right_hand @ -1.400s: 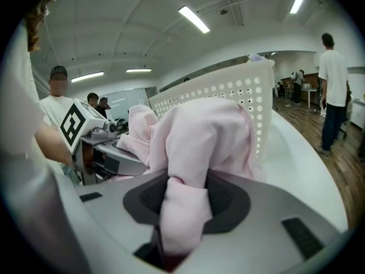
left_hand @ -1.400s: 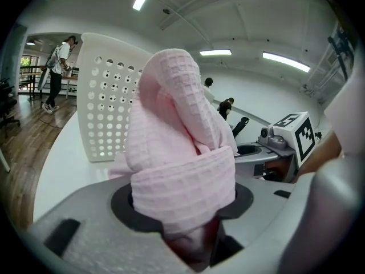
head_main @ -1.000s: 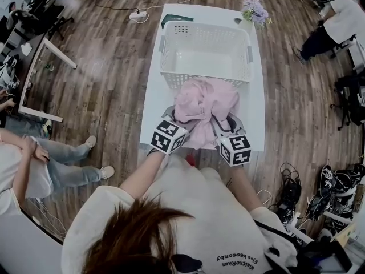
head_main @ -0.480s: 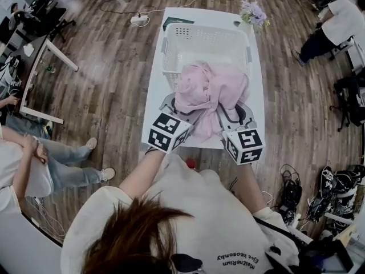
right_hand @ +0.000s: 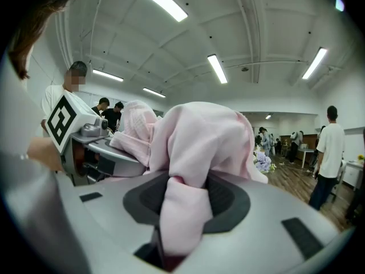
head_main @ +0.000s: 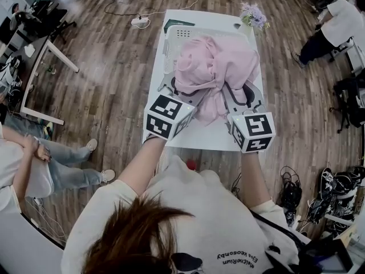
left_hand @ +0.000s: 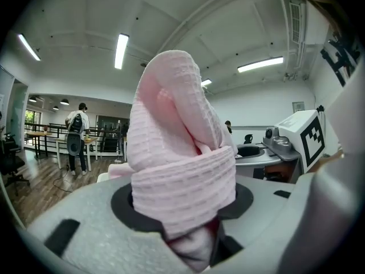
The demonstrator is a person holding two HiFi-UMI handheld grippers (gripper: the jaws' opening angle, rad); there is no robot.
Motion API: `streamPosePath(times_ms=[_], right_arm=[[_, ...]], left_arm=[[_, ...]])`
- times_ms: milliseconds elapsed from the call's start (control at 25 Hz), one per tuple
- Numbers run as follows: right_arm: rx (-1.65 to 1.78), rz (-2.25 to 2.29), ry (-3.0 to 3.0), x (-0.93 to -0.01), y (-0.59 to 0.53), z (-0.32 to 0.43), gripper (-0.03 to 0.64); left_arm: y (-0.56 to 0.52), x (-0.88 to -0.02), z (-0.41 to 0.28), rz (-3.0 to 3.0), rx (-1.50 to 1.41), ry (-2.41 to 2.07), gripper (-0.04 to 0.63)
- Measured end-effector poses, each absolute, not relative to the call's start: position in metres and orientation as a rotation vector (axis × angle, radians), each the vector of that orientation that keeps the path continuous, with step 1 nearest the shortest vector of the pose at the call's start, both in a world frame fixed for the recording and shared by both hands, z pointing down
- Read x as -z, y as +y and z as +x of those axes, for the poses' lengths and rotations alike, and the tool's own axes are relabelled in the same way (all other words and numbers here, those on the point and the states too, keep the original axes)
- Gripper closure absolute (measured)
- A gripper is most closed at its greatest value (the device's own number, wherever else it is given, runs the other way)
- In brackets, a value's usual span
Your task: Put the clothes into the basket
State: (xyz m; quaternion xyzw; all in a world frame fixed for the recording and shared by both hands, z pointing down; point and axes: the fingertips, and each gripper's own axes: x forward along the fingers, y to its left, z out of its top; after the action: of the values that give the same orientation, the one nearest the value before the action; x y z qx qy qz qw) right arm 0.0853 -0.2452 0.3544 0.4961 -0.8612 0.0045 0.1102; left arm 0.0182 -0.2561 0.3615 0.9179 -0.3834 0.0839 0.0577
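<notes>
Up and forward since a second ago: left hand-held gripper (head_main: 183, 93) and right hand-held gripper (head_main: 242, 90) have carried the pink garment (head_main: 214, 67) off the near end of the tabletop (head_main: 199, 137) and over the white basket (head_main: 174, 36). The basket then stood fully in sight; it now shows only its left wall and far rim past the cloth. Garment bunched, held clear of the tabletop between the two, one loose fold trailing down on the near side. Cannot tell whether any of it touches the basket. Left gripper view: jaws clamped on a thick roll of waffle-weave pink cloth, which stands up out of them and is wedged down between them. Right gripper view: jaws pinched on a smoother pink fold, the rest draped over toward the other gripper, whose marker cube shows at the left. Grippers side by side, near each other, jaws pointing away from the person, cubes toward the person. Purple flowers (head_main: 254, 15) at the far right corner of the tabletop, just beyond the basket. White power strip (head_main: 140, 21) on the wooden floor (head_main: 108, 84), left of the tabletop's far end.
</notes>
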Motion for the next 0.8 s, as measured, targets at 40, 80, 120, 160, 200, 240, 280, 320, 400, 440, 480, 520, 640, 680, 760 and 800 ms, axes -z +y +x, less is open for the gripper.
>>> streamPosePath(times_ms=[40,80,120,160,200,240,280,320,400,440,480,520,640,680,760,800], right_arm=[[-0.007,1.461,-2.533,-0.351,-0.250,0.085,0.483],[-0.001,1.464,-2.534,-0.348,-0.255,0.084,0.483],[0.006,1.465,-2.535,-0.345,-0.260,0.084,0.482],[0.013,1.465,-2.536,-0.342,-0.266,0.084,0.483],[0.019,1.463,-2.537,-0.339,-0.272,0.083,0.483],[0.025,1.460,-2.539,-0.336,-0.278,0.082,0.483],[0.029,1.458,-2.540,-0.334,-0.285,0.082,0.482],[0.030,1.456,-2.540,-0.332,-0.292,0.082,0.482],[0.028,1.456,-2.538,-0.331,-0.305,0.084,0.482],[0.024,1.456,-2.537,-0.332,-0.309,0.085,0.482],[0.021,1.456,-2.536,-0.333,-0.313,0.085,0.482],[0.018,1.454,-2.535,-0.336,-0.317,0.086,0.482],[0.004,1.445,-2.529,-0.342,-0.330,0.085,0.482],[-0.007,1.442,-2.526,-0.343,-0.337,0.084,0.482],[-0.033,1.432,-2.521,-0.344,-0.350,0.083,0.482],[-0.045,1.428,-2.517,-0.346,-0.356,0.083,0.482]], left_arm=[[-0.261,-0.358,0.018,2.785,-0.254,-1.169,0.362],[-0.266,-0.354,0.017,2.787,-0.253,-1.175,0.362],[-0.271,-0.351,0.017,2.788,-0.252,-1.182,0.362],[-0.276,-0.349,0.016,2.789,-0.251,-1.189,0.362],[-0.282,-0.346,0.015,2.790,-0.250,-1.197,0.362],[-0.288,-0.343,0.015,2.789,-0.249,-1.204,0.362],[-0.295,-0.340,0.015,2.789,-0.250,-1.209,0.362],[-0.302,-0.338,0.015,2.787,-0.251,-1.211,0.362],[-0.314,-0.337,0.017,2.783,-0.258,-1.209,0.362],[-0.319,-0.338,0.018,2.781,-0.262,-1.208,0.362],[-0.323,-0.339,0.018,2.778,-0.265,-1.208,0.362],[-0.326,-0.341,0.019,2.775,-0.269,-1.209,0.362],[-0.339,-0.347,0.018,2.760,-0.283,-1.209,0.362],[-0.346,-0.348,0.018,2.752,-0.291,-1.207,0.362],[-0.359,-0.349,0.017,2.732,-0.307,-1.202,0.362],[-0.364,-0.351,0.016,2.723,-0.313,-1.200,0.362]])
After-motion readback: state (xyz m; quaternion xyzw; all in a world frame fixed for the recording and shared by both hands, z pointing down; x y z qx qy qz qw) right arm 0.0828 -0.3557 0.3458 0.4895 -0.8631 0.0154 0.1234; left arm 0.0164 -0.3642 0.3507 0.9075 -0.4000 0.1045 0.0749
